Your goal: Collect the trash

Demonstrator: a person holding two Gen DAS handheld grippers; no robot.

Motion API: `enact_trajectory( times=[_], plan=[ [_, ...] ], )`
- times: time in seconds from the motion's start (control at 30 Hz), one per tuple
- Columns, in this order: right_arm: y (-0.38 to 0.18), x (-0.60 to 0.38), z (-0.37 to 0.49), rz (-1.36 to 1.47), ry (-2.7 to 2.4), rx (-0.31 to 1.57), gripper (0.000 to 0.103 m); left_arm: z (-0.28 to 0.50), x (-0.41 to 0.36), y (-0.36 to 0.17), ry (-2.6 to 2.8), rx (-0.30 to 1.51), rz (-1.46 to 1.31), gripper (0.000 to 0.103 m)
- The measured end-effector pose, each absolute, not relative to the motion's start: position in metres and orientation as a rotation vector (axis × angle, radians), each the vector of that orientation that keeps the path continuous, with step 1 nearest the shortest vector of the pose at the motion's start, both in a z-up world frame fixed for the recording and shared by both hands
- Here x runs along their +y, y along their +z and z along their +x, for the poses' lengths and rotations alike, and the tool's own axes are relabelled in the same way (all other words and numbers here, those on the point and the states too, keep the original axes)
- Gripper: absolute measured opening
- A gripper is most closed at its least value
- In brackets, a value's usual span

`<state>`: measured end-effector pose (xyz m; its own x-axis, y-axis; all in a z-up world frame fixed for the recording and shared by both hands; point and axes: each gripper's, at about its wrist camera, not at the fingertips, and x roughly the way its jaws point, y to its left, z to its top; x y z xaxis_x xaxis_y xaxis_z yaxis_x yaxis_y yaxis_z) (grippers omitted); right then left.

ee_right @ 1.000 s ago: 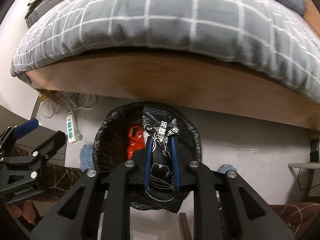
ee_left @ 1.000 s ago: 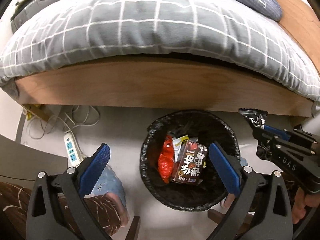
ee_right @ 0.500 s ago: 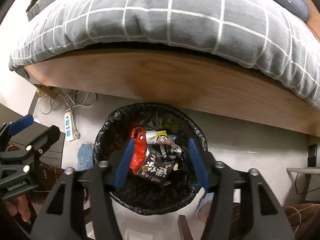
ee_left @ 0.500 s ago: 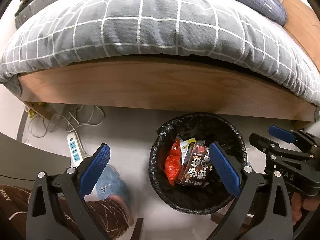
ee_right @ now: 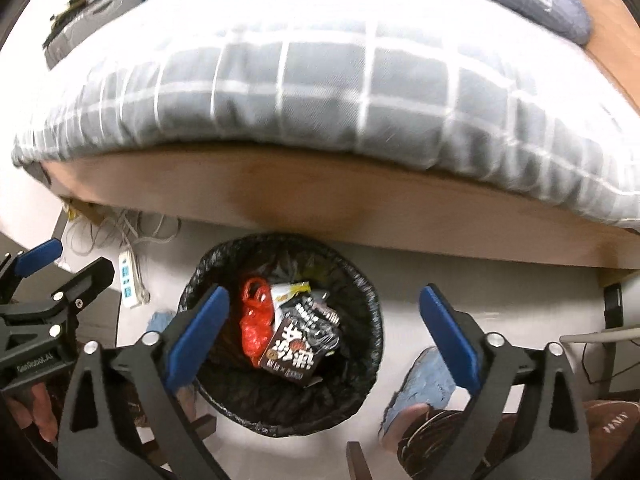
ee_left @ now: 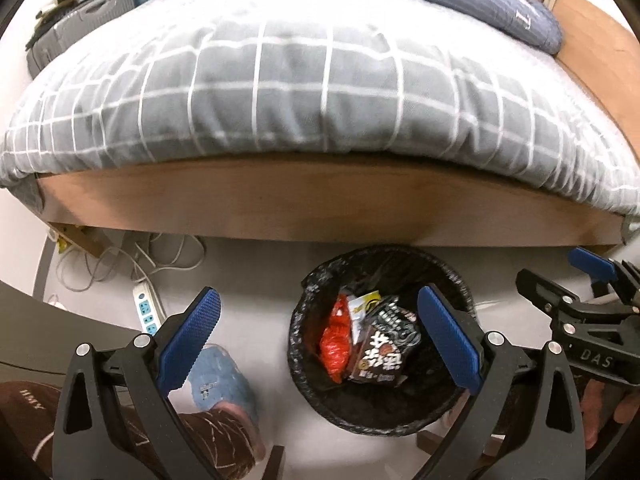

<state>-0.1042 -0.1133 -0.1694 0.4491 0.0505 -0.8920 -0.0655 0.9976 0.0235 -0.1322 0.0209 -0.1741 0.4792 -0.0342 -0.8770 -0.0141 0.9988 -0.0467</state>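
Note:
A round bin with a black liner stands on the floor before the bed. Inside lie a red wrapper, a dark brown snack box, a yellow-white packet and a black patterned wrapper on top. My left gripper is open and empty above the bin's left side. My right gripper is open and empty above the bin; it also shows at the right edge of the left wrist view.
The wooden bed frame with a grey checked duvet rises just behind the bin. A white power strip and cables lie left on the floor. The person's feet in blue slippers stand beside the bin.
My right gripper opened and let the black patterned wrapper fall into the bin, where it lies on the snack box. Both grippers have drawn back and up a little.

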Motion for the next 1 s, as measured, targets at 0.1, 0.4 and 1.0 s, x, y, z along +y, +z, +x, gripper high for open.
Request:
enact_trajectory(
  times=[0.1, 0.4, 1.0],
  plan=[
    [-0.144, -0.119, -0.110, -0.016, 0.061, 1.049, 0.095, -0.134, 0.017, -0.155, -0.007, 1.061, -0.048, 0.097],
    [-0.058, -0.129, -0.133, -0.016, 0.031, 0.905, 0.095, -0.150, 0.002, -0.081, -0.026, 0.967, -0.036, 0.097],
    [0.048, -0.146, -0.196, 0.014, -0.014, 0.776, 0.095, -0.212, -0.024, 0.026, -0.075, 0.822, -0.011, 0.097]
  ],
)
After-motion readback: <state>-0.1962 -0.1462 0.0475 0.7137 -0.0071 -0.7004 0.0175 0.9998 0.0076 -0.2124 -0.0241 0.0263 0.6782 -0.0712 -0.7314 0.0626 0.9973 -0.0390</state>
